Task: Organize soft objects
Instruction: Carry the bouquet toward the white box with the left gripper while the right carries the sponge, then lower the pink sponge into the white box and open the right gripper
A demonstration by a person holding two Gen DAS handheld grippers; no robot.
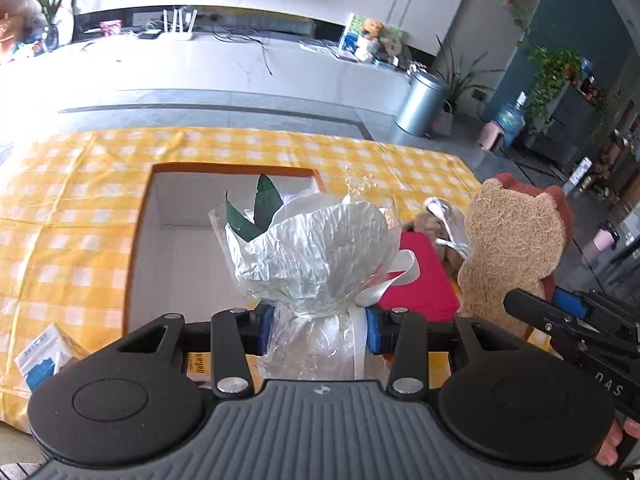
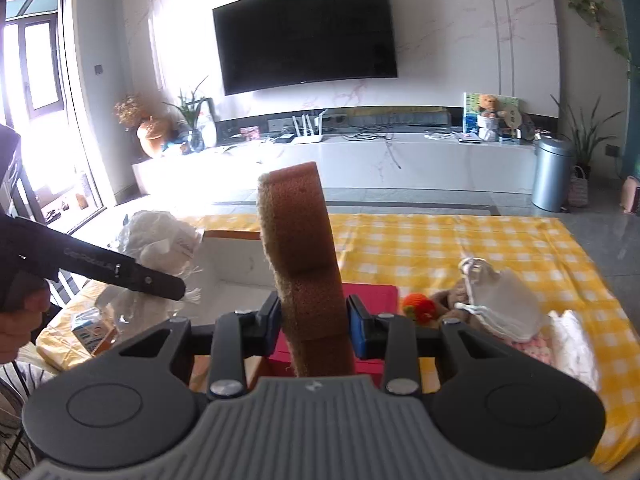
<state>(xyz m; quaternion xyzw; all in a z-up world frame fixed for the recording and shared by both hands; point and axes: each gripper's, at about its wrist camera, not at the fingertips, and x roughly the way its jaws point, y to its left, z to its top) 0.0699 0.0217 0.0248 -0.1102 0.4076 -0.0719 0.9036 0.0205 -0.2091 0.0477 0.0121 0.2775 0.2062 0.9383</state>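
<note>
Left gripper [image 1: 320, 316] jaws clamp wrapped bouquet [image 1: 316, 256] at ribbon-tied neck, above white box [image 1: 144, 240]. Right gripper [image 2: 314, 326] jaws pinch bear-shaped loofah sponge [image 2: 304, 256] upright, right of box. Lower bouquet slowly, keeping wrap uncrushed; sponge follows.

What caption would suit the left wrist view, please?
Left gripper clamps a wrapped bouquet before the open box; bear-shaped loofah sponge alongside.

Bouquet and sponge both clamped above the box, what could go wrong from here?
1. The left gripper pinches only the bouquet by its thin crinkly wrap; it may slip or crush.
2. The right gripper holds the tall bear-shaped sponge low, so it may tilt.
3. Both hover near the white box; the grippers could collide.
</note>
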